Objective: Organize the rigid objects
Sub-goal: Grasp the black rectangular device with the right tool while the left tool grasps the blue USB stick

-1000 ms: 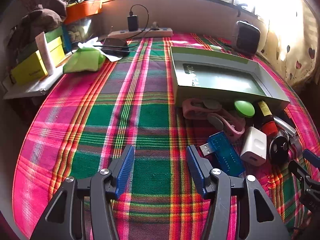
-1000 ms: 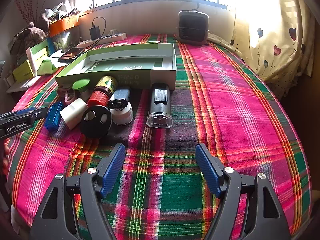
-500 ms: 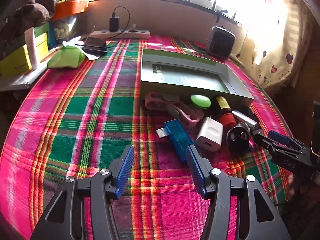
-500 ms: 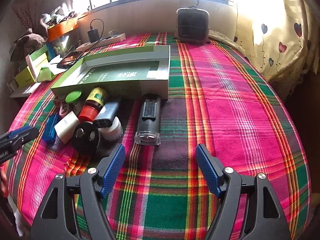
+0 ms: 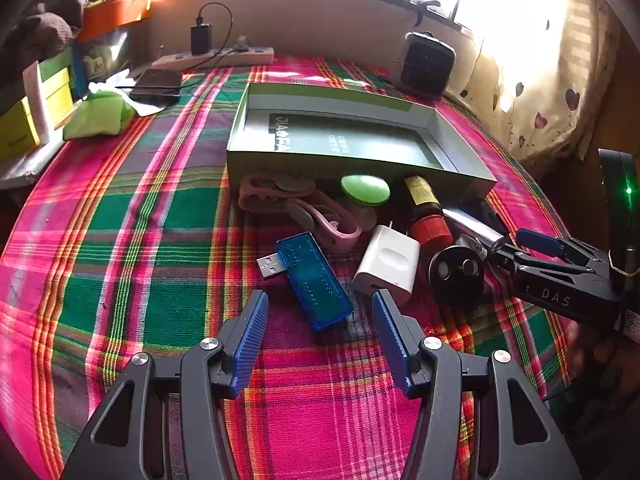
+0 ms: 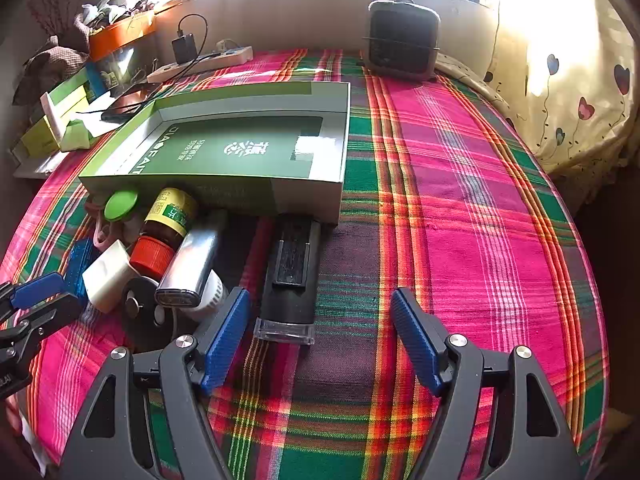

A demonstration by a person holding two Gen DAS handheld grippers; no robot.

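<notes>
While your left tongs (image 5: 318, 336) hang open and empty at the bottom centre of the left wrist view, the blue USB stick (image 5: 310, 278) lies on the plaid cloth (image 5: 160, 240) just beyond them. Its long axis slants from the metal plug at upper left to the blunt end at lower right, and that blunt end sits between the blue pads (image 5: 250, 342). Your right tongs (image 6: 320, 340), also open and empty, point at the black rectangular device (image 6: 292, 276), which runs straight up the frame, nearer the left pad. The open green box (image 5: 352, 136) waits behind the cluster. Your left hand looks nearer the stick.
</notes>
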